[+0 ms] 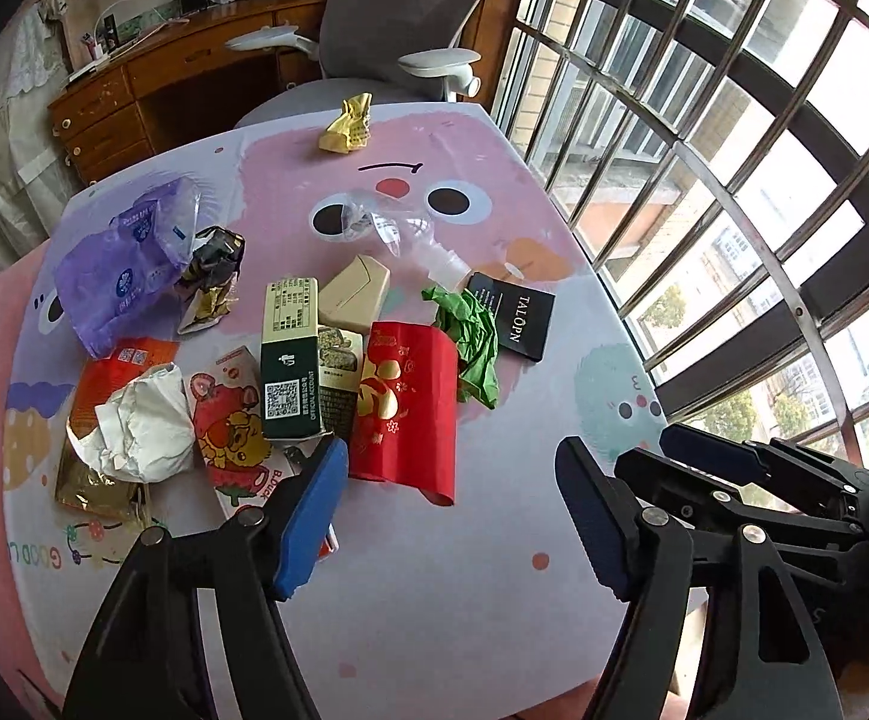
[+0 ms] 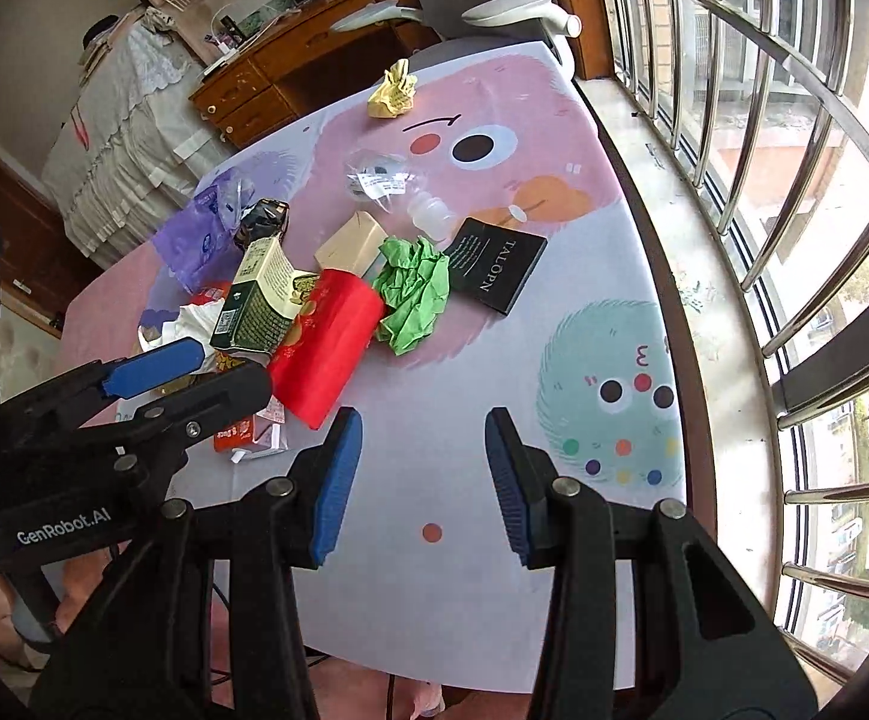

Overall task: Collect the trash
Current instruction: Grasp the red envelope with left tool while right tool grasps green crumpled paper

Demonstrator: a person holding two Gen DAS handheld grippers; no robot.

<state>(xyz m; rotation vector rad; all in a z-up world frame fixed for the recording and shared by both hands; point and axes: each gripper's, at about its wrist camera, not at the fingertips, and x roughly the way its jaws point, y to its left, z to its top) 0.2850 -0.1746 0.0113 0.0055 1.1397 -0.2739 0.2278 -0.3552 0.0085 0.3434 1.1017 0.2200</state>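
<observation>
Trash lies in a heap on the cartoon-print table [image 1: 434, 570] [image 2: 434, 540]: a red envelope [image 1: 407, 402] [image 2: 326, 342], crumpled green paper [image 1: 473, 342] [image 2: 413, 294], a green-and-cream box [image 1: 290, 360] [image 2: 254, 306], a black TALOPN card [image 1: 515, 315] [image 2: 494, 264], white crumpled paper [image 1: 140, 420], a purple plastic bag [image 1: 122, 264] [image 2: 200, 234], a crushed clear bottle [image 1: 398, 228] [image 2: 386, 180] and a yellow wrapper [image 1: 347, 123] [image 2: 392, 90]. My left gripper [image 1: 452, 516] is open just short of the red envelope. My right gripper [image 2: 425, 480] is open over bare table, right of the heap.
An office chair [image 1: 398, 18] stands behind the table's far edge, with a wooden desk [image 1: 152, 78] beyond it. A barred window [image 1: 734, 150] and its sill [image 2: 716, 300] run along the right side. Bare tabletop lies near the front edge.
</observation>
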